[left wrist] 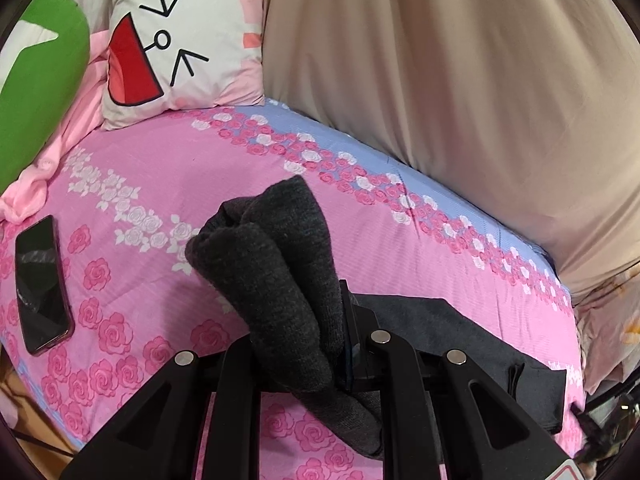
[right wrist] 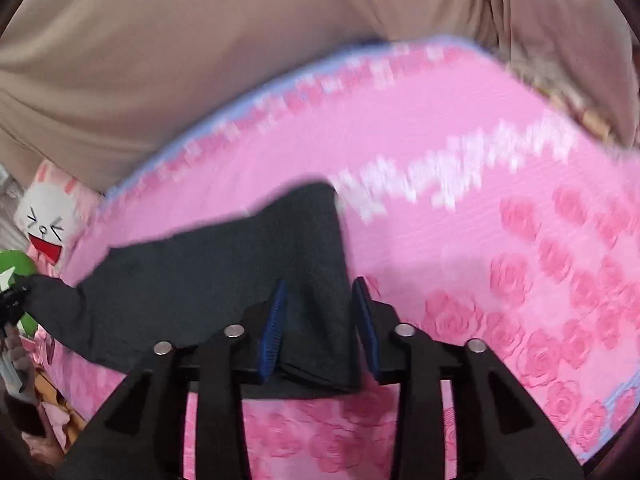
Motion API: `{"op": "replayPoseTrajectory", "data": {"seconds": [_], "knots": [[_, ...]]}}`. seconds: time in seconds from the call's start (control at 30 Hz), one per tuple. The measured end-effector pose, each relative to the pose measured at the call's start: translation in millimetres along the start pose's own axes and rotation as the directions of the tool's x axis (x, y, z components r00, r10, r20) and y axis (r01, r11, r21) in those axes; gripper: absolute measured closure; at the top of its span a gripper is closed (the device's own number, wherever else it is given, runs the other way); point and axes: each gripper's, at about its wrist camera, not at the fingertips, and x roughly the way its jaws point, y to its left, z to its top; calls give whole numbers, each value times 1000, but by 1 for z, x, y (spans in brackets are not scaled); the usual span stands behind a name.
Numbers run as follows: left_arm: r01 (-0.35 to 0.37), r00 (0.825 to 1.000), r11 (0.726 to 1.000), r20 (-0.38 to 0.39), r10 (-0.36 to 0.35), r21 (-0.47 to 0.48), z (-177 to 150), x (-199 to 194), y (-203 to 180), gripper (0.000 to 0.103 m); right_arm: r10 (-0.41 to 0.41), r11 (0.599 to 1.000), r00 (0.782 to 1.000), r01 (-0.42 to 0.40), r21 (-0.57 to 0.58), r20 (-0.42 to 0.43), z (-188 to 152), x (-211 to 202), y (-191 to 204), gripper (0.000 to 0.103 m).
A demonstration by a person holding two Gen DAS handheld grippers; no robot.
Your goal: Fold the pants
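The dark grey pants [left wrist: 280,264] lie on a pink rose-print bedsheet [left wrist: 160,168]. In the left wrist view my left gripper [left wrist: 304,344] is shut on a bunched end of the pants, lifted above the bed, with the cloth hiding the left finger. The rest lies flat to the right [left wrist: 480,344]. In the right wrist view, which is blurred, the pants [right wrist: 224,268] stretch to the left, and my right gripper [right wrist: 320,320] is open, its blue pads [right wrist: 276,328] on either side of the pants' near edge. The left gripper [right wrist: 12,304] shows at the far left, holding the other end.
A black phone [left wrist: 42,284] lies on the bed at the left. A white cartoon cushion [left wrist: 180,36], a green cushion [left wrist: 36,76] and pink cloth [left wrist: 68,136] sit at the head. A beige curtain [left wrist: 460,60] hangs along the bed's far side.
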Motion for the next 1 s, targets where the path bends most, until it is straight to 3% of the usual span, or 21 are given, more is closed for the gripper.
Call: {"op": "replayPoseTrajectory", "data": {"seconds": [0.03,0.07,0.17,0.23,0.3,0.37,0.43,0.47,0.57,0.67,0.73,0.8,0.87,1.0], "knots": [[1,1000,1000,0,-1,-4,0,0,2,90,34,999,999,-34,-36,2,1,0,17,35],[3,1000,1000,-1,-3,-8,0,1,3,90,81,993,997,-82,-83,-13,1,3,37,33],[6,1000,1000,3,-6,-14,-3,1,4,90,192,941,969,-226,-250,-155,-20,40,112,35],[11,1000,1000,4,-11,-16,-4,0,5,90,166,916,962,-232,-326,-218,-36,65,139,36],[23,1000,1000,3,-23,-14,-3,-2,6,90,111,896,959,-210,-390,-261,-50,87,155,44],[32,999,999,3,-32,-9,-2,-3,7,90,67,898,959,-178,-402,-276,-56,103,153,73],[41,999,999,5,-41,2,-1,-4,6,90,59,908,963,-161,-386,-263,-51,105,150,92],[45,999,999,5,-45,8,0,-3,6,90,72,918,962,-167,-360,-262,-48,106,152,93],[58,998,998,11,-58,15,1,-3,2,90,134,904,961,-218,-367,-241,-37,93,170,93],[73,997,997,22,-73,22,3,-8,-5,90,214,870,920,-333,-364,-329,-51,109,194,91],[84,996,996,33,-86,38,5,-16,-15,90,166,869,921,-305,-390,-352,-66,129,198,89],[90,994,993,47,-94,77,7,-27,-30,90,217,882,916,-332,-335,-337,-62,122,189,82],[93,993,986,63,-103,140,9,-39,-53,90,245,900,926,-328,-288,-286,-50,106,173,62],[149,981,947,77,-178,284,6,-62,-117,89,219,946,967,-243,-215,-132,-19,61,119,49]]}}
